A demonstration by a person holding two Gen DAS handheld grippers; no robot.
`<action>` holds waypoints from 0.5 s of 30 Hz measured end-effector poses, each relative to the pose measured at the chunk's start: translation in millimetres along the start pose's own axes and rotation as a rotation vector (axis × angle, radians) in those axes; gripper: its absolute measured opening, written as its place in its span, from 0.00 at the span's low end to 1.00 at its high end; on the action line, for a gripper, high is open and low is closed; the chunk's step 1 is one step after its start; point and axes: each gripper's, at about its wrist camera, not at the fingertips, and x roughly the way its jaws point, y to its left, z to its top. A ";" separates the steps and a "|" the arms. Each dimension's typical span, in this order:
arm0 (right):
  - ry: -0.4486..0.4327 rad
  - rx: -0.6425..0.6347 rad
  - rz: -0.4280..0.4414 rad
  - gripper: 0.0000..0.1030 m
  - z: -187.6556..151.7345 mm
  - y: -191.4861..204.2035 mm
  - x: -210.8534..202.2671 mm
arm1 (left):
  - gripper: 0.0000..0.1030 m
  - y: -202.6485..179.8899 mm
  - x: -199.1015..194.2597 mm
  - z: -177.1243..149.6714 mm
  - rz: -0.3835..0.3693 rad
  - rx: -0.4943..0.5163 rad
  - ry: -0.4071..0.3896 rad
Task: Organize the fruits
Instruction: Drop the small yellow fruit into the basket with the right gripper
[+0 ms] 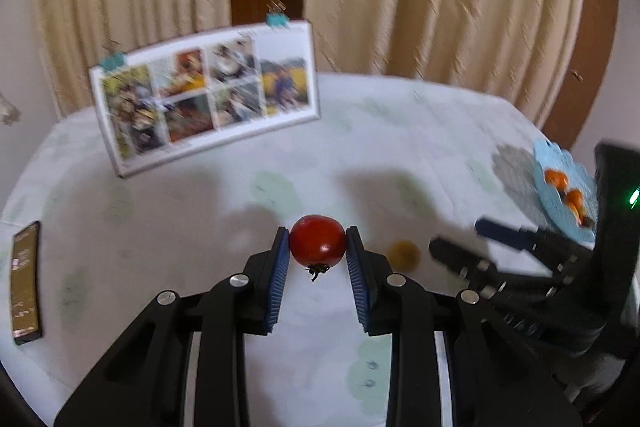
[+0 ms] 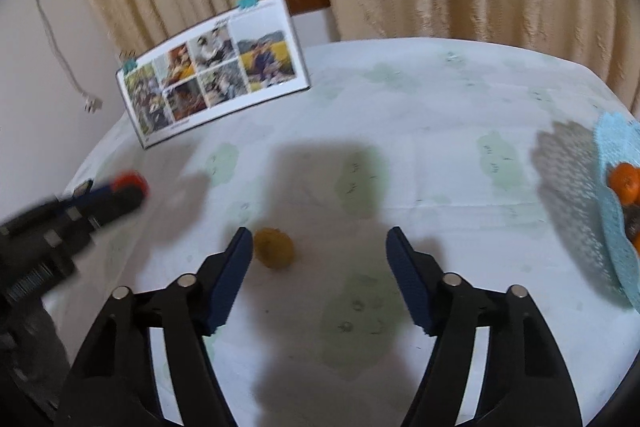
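My left gripper (image 1: 317, 243) is shut on a red tomato (image 1: 317, 239), stem down, held above the table. It shows blurred at the left of the right wrist view (image 2: 124, 193). My right gripper (image 2: 320, 247) is open and empty; a small yellow-brown fruit (image 2: 275, 248) lies on the cloth just inside its left finger. That fruit also shows in the left wrist view (image 1: 405, 254), between the two grippers. A light blue mesh basket (image 2: 618, 227) at the right edge holds orange fruits (image 2: 624, 182); it also shows in the left wrist view (image 1: 562, 183).
A table with a white cloth with pale green patches (image 2: 420, 115). A propped photo board with clips (image 1: 204, 99) stands at the back left. A dark flat object (image 1: 26, 273) lies at the left edge. Cream curtains hang behind.
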 end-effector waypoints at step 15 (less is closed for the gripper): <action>0.087 -0.084 0.019 0.27 -3.5 30.3 30.1 | 0.28 10.3 -5.6 3.7 -0.008 -0.039 -0.011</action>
